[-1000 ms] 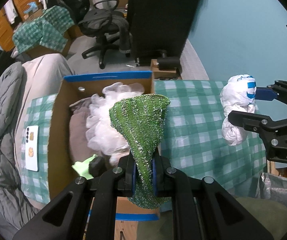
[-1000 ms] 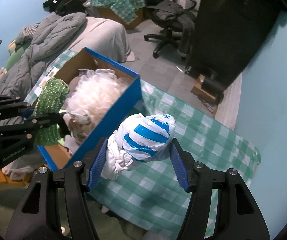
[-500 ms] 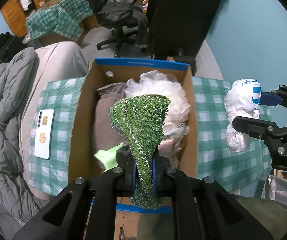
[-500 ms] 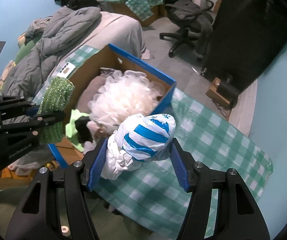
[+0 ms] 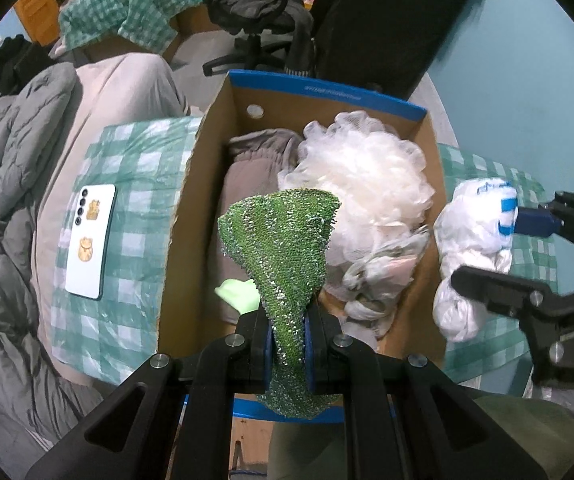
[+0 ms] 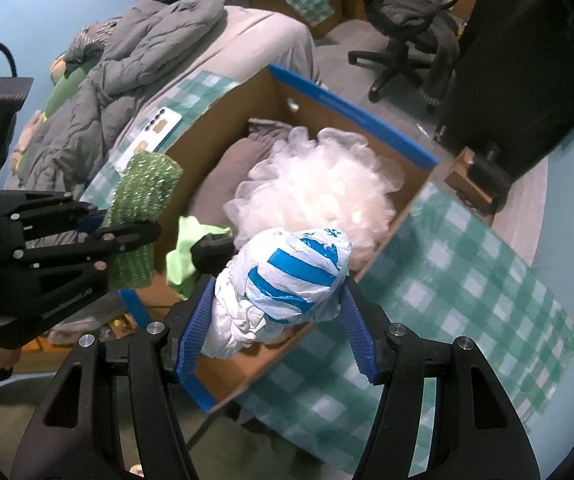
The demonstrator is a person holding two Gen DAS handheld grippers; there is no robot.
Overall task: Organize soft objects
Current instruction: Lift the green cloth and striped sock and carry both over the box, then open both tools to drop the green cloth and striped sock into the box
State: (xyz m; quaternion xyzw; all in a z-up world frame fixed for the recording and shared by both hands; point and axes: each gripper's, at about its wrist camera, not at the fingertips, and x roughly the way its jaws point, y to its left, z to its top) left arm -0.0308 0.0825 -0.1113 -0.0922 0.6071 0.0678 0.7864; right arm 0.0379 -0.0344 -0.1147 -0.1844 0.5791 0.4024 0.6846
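My left gripper (image 5: 287, 332) is shut on a glittery green scrub cloth (image 5: 283, 248), held upright above the near end of an open cardboard box with blue edges (image 5: 191, 184). The box holds a white mesh pouf (image 5: 367, 176), grey cloth (image 5: 247, 172), a light green cloth (image 5: 239, 296) and crumpled plastic. My right gripper (image 6: 275, 308) is shut on a white and blue plastic bag bundle (image 6: 287, 280), held over the box's near right corner. The bundle also shows in the left wrist view (image 5: 471, 240). The green cloth shows at left in the right wrist view (image 6: 143, 200).
The box stands on a green checked tablecloth (image 5: 127, 160). A white phone (image 5: 89, 240) lies left of the box. Grey bedding (image 5: 3, 200) is further left. An office chair (image 5: 255, 12) and a dark cabinet (image 5: 387, 12) stand behind.
Both grippers moved left over the box with their loads. The green cloth now hangs over the box's near middle, and the bag bundle has come over the box's right corner.
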